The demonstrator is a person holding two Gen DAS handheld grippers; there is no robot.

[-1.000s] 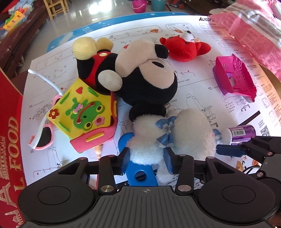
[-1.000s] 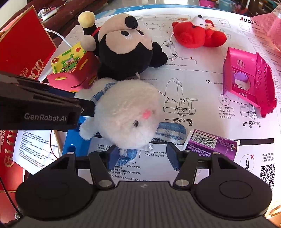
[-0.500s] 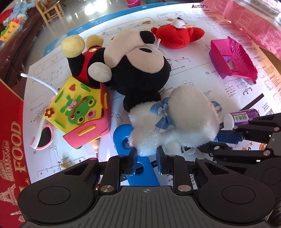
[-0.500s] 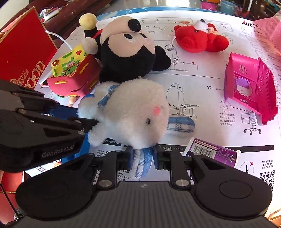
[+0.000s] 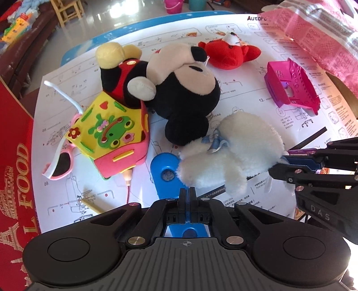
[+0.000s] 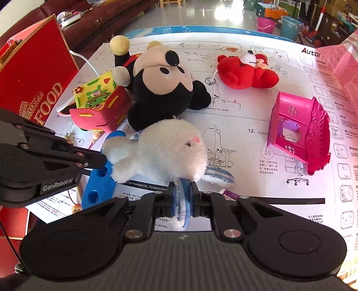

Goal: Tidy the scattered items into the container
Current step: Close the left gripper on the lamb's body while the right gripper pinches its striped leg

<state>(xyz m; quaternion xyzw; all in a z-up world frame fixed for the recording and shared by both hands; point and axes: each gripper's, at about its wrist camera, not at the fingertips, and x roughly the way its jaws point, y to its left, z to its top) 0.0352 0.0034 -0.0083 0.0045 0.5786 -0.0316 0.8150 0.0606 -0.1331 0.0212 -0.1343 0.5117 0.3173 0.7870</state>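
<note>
Glossy sunlit floor [image 6: 201, 15], brown sofa [image 5: 20, 51], small wooden chair [image 5: 67, 9] beyond.

White plush rabbit [image 6: 165, 152], plaid ear pinched

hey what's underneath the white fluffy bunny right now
A blue plastic piece lies partly under the white bunny, on the instruction sheet. How far it runs beneath is hidden.

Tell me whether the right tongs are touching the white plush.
Touching. The right wrist view shows the right tongs, still closing, pinching the white plush's blue plaid ear between their pads.
</note>
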